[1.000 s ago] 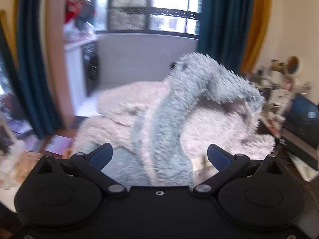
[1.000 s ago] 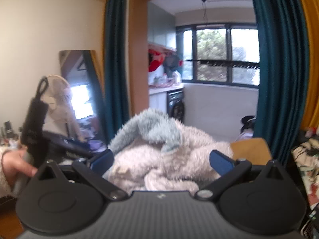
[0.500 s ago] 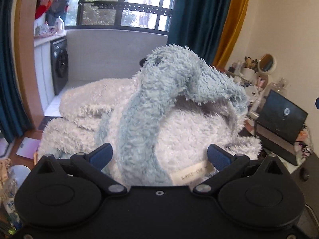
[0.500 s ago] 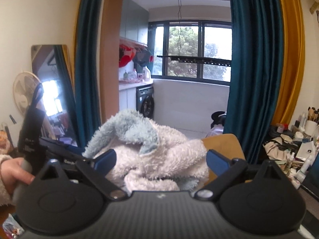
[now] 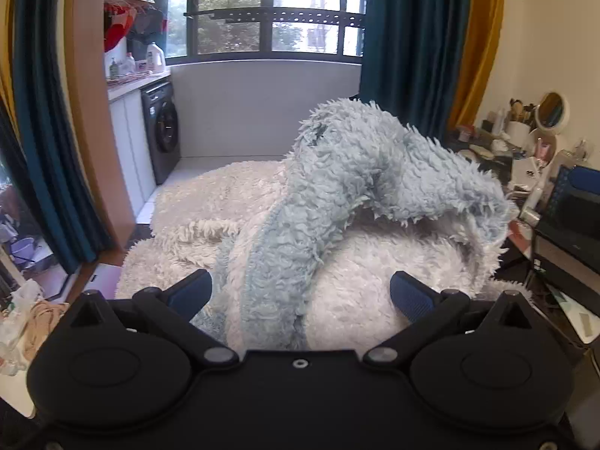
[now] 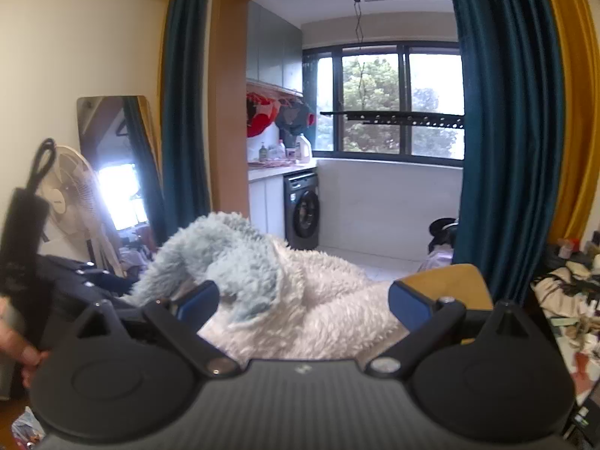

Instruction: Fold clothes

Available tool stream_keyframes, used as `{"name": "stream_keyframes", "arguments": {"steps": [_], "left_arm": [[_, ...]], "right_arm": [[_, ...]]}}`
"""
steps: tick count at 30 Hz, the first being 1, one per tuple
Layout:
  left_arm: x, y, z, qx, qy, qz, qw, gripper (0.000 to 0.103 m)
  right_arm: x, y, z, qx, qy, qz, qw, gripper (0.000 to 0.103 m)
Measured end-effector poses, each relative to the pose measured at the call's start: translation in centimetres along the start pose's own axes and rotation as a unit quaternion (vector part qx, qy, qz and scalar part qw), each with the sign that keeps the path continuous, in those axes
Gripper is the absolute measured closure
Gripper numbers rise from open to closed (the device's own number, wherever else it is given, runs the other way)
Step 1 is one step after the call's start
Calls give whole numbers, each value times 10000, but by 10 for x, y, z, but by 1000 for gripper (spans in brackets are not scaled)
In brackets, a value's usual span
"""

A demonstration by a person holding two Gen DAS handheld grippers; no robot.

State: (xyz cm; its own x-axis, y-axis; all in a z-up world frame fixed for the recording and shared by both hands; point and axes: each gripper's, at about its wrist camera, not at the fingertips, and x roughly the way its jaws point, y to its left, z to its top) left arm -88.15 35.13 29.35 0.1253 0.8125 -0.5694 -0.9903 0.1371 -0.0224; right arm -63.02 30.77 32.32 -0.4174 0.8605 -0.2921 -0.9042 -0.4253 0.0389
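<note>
A fluffy white garment (image 5: 367,270) with a pale blue sleeve or hood part (image 5: 348,172) lies bunched in a heap in front of me. My left gripper (image 5: 300,294) is open, its blue-padded fingers wide apart just before the heap, with the blue strip running down between them. In the right wrist view the same garment (image 6: 322,311) lies ahead, its blue part (image 6: 232,258) at the left. My right gripper (image 6: 303,302) is open and empty, its jaws astride the near edge of the heap. The left gripper's black body (image 6: 22,243) shows at far left, held by a hand.
A wooden board or chair back (image 6: 450,281) sits behind the garment on the right. A cluttered desk with a laptop (image 5: 570,210) and a round mirror (image 5: 551,110) lies at right. A fan (image 6: 71,195), a washing machine (image 6: 302,210) and teal curtains (image 6: 502,131) stand beyond.
Both grippers have swung so the views turn toward the window and balcony. The garment heap has shifted slightly in both views. Both grippers stay open.
</note>
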Motion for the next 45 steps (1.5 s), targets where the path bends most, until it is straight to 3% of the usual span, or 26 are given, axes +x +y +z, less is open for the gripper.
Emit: {"name": "stream_keyframes", "arguments": {"steps": [5,11,14,15,16,21,26,34,36,38,39,41,45], "left_arm": [[-1,3,-6,-159,54,-29,9999,0],[-10,9,-27,-441,-19,-359,9984,0],[-11,10,-37,-496,8,-408,9979,0],[-10,10,-39,-531,40,-408,9977,0],[-8,10,-41,-568,74,-402,9975,0],[-3,14,-44,-730,123,-420,9964,0],[-5,5,-39,-560,-23,-348,9978,0],[-14,1,-32,-582,-304,-426,9969,5],[-16,0,-30,-529,-392,-400,9970,18],[-19,2,-29,-560,-490,-372,9965,52],[-22,6,-27,-637,-554,-390,9957,58],[-31,14,-21,-828,-791,-394,9926,86],[-58,25,0,-1069,-1465,-247,9831,90]], "right_arm": [[38,-2,-3,43,188,415,9990,11],[62,-3,-11,65,419,548,9976,32],[64,-10,-13,187,439,547,9974,66],[62,-13,-13,259,426,577,9971,82],[60,-17,-13,331,412,607,9968,87],[39,-30,-3,747,-63,731,9945,91],[14,-32,11,875,-544,783,9916,91],[7,-40,11,1034,-576,839,9894,91],[8,-44,10,1146,-569,848,9881,91],[11,-46,10,1182,-536,848,9879,91],[12,-46,10,1172,-510,835,9883,90],[13,-44,8,1065,-484,746,9903,86],[12,-42,3,929,-543,561,9926,69]]}}
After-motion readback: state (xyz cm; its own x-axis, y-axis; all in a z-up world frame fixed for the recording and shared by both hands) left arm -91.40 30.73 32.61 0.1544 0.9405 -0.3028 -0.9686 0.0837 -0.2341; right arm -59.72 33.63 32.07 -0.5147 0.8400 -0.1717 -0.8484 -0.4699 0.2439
